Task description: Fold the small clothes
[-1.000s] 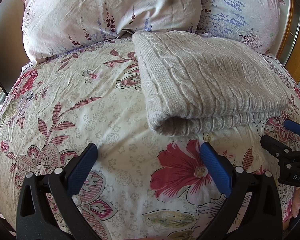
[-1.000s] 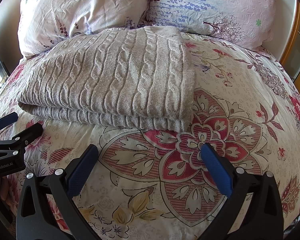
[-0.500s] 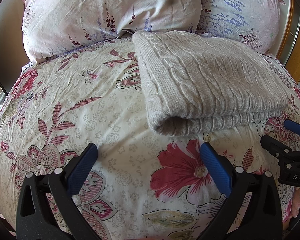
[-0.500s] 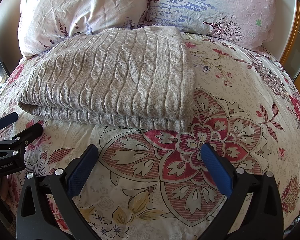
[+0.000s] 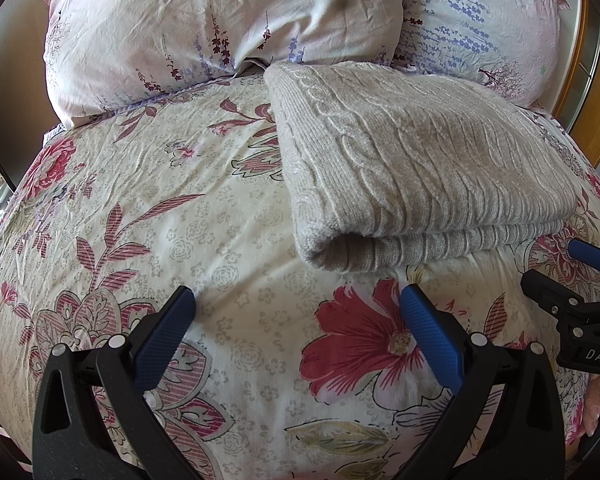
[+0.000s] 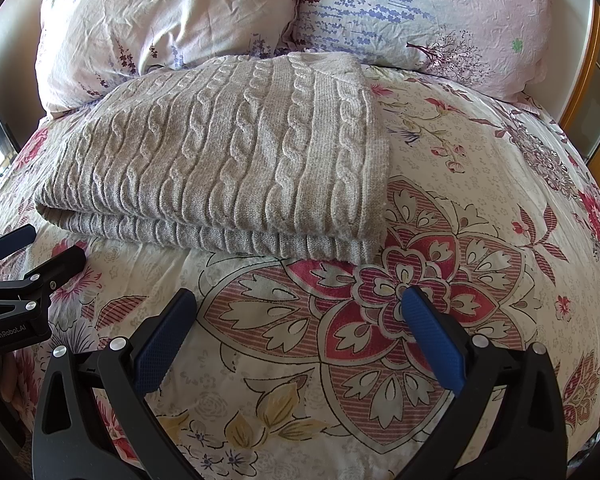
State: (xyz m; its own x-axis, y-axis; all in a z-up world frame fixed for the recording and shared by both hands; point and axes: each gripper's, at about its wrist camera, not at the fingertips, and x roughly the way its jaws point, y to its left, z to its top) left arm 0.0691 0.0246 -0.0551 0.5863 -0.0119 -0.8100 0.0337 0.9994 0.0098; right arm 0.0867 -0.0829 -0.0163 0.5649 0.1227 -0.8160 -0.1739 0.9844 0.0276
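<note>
A grey cable-knit sweater (image 5: 420,168) lies folded into a flat rectangle on the floral bedspread (image 5: 180,220), its rolled fold edge facing me. It also shows in the right wrist view (image 6: 236,160). My left gripper (image 5: 296,316) is open and empty, a short way in front of the sweater's near left corner. My right gripper (image 6: 298,316) is open and empty, in front of the sweater's near right corner. Each gripper shows at the edge of the other's view: the right one (image 5: 572,280), the left one (image 6: 24,260).
Two floral pillows (image 5: 220,20) (image 6: 420,12) lie against the headboard just behind the sweater. A wooden frame (image 6: 580,60) runs along the bed's right side. The bedspread (image 6: 480,200) stretches out to the right of the sweater.
</note>
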